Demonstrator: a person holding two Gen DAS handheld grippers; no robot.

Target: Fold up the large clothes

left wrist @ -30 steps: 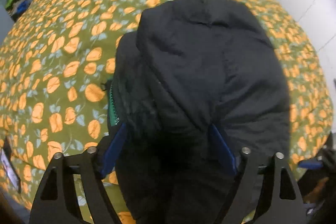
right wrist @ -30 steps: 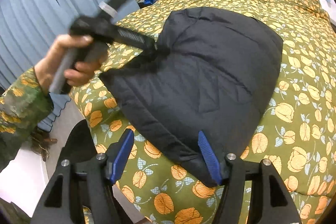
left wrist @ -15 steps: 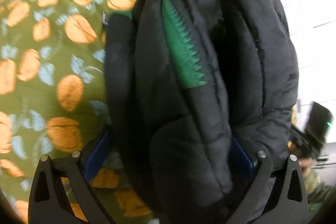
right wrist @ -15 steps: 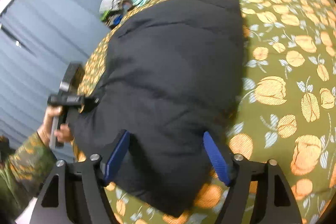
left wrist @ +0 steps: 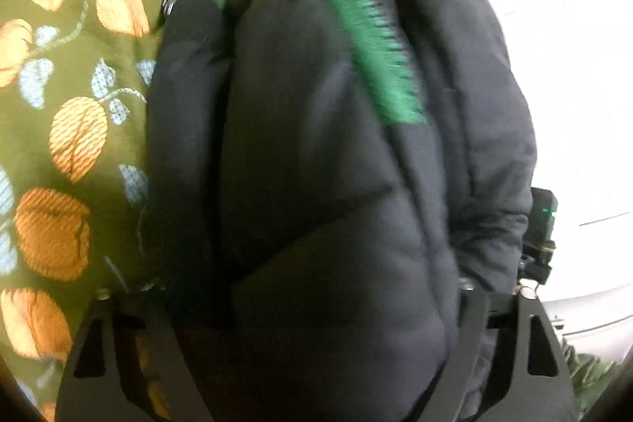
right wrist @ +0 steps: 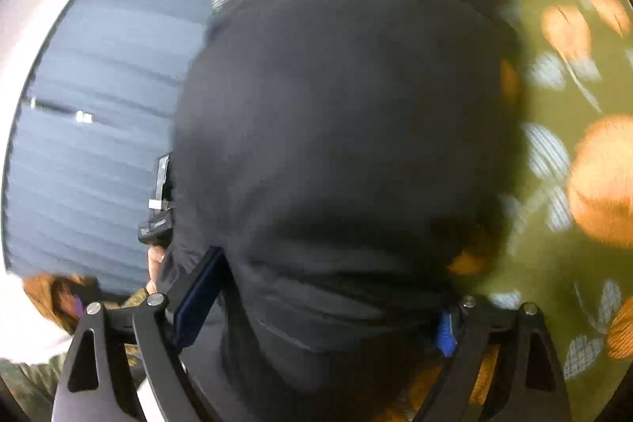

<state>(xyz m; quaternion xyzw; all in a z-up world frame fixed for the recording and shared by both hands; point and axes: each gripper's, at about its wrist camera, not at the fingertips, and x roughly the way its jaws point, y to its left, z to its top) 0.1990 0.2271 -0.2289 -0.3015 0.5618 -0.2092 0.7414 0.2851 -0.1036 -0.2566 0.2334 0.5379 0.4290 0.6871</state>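
Left gripper: black padded jacket bunched between the fingers, filling the gap wall to wall. Pads hidden behind the fabric, so cannot tell if they press or just straddle it; jaws have just been closing, jacket in between. Green zipper tape runs ahead of the fingers, right of centre. Floral bedspread lies left of the left finger.

Right gripper: the same jacket fills the gap, blue pads against both sides. Jaws just opening, wide; grip not clear. Blue curtain left of the fingers, bedspread to the right.
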